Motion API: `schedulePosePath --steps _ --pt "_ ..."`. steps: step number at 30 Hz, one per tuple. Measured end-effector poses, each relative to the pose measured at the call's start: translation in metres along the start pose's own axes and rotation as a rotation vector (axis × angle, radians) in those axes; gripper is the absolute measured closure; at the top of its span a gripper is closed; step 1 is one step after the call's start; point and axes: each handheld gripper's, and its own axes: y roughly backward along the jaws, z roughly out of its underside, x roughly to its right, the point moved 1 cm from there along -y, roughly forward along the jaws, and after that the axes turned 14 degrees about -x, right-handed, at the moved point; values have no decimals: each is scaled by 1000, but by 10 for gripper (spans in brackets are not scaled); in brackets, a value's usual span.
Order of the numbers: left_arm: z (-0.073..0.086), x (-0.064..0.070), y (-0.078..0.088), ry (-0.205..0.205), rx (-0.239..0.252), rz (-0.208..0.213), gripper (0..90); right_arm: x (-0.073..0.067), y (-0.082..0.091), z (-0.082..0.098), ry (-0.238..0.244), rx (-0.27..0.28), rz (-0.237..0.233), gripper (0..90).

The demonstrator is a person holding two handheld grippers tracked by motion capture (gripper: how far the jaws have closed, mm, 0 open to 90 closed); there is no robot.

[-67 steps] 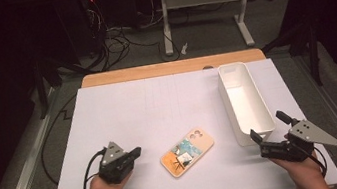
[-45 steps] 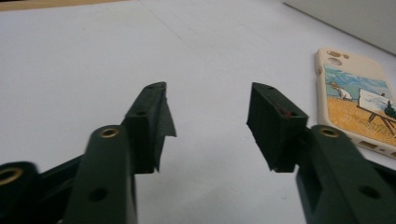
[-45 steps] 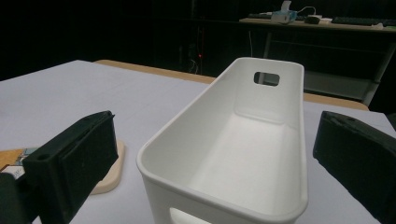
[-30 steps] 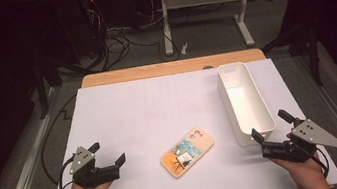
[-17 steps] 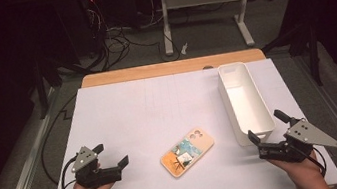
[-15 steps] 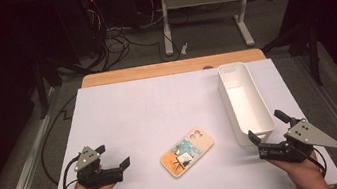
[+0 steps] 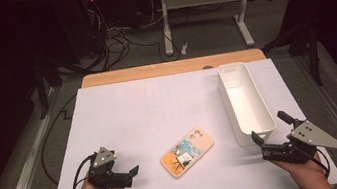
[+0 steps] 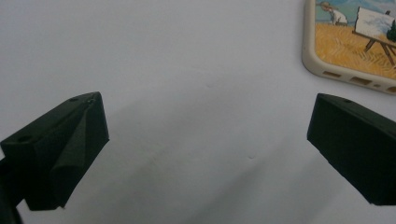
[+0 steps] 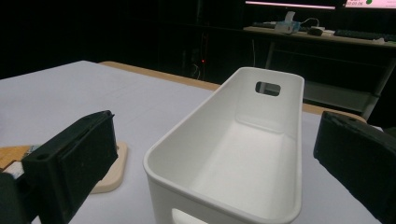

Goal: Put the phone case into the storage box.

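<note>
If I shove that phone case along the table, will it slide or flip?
The phone case lies flat on the smooth white table, so it would likely slide, not flip. It looks thin and probably light, and may spin if pushed off-centre.

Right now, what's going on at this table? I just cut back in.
A person holds a gripper in each hand at the near edge of a white-covered table. The left gripper is open, low over the surface and aimed toward the phone case, which lies flat, picture side up, apart from both grippers. The right gripper is open too, at the near end of the empty white bin. Neither holds anything; the case hasn't been picked up yet.
</note>
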Motion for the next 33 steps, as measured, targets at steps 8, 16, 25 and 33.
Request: schedulePosePath --steps 8,16,25,33 --pt "-3 8 -4 -44 -77 19 2 0 -2 1 4 -12 -5 0" --pt "-7 18 -7 -67 -100 46 2 1 -2 2 -3 -16 -2 0" --pt "-13 33 -11 -94 -111 84 2 0 -2 2 0 -17 -5 0" --pt "-22 58 -20 -130 -109 114 2 0 -3 2 -3 -18 -6 0"
